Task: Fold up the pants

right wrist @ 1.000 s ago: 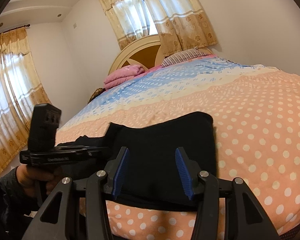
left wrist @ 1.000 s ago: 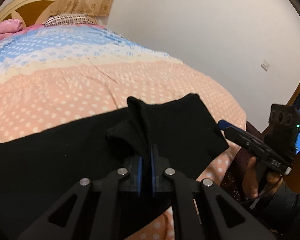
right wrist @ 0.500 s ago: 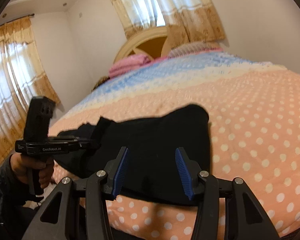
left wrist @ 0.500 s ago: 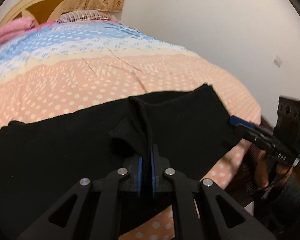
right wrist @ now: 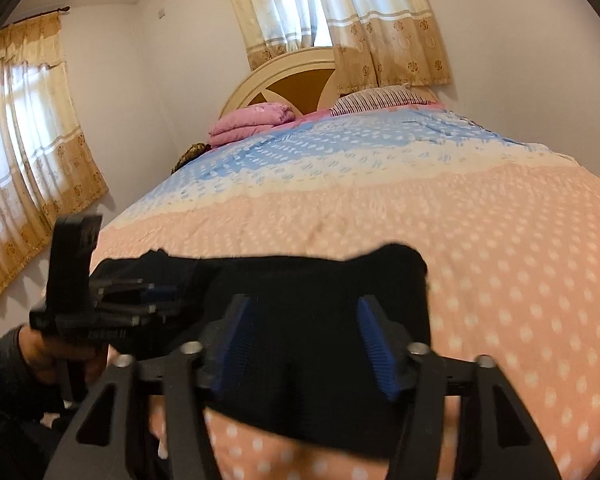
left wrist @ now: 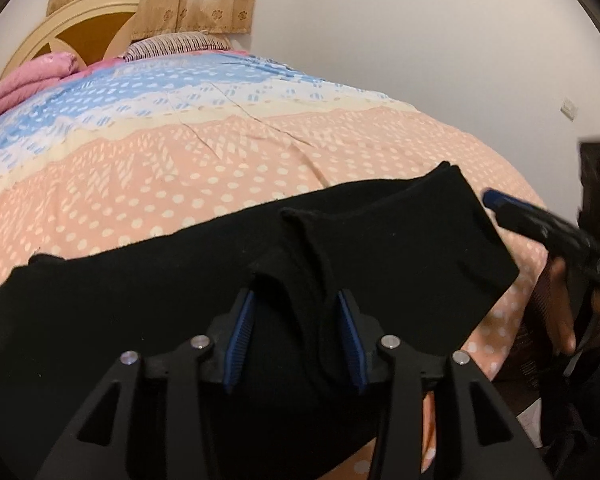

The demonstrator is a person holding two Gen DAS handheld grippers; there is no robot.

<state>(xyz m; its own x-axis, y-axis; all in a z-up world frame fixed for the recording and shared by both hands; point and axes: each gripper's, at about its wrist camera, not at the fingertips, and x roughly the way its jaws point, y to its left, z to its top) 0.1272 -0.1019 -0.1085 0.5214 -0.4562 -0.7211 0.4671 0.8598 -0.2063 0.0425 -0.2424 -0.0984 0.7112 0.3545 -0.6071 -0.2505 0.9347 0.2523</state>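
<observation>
black fabric pants (left wrist: 400, 248) flat across near edge of peach polka-dot bedspread (left wrist: 180, 168). left gripper (left wrist: 296, 334) jaws just opened, raised fold of cloth loose between blue pads. right gripper (right wrist: 306, 342) jaws just widened, spread above pants, nothing pinched.

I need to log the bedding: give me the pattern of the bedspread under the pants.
Bedspread: peach with white polka dots, turning to cream and blue bands near the headboard; clearest in the right wrist view.
</observation>
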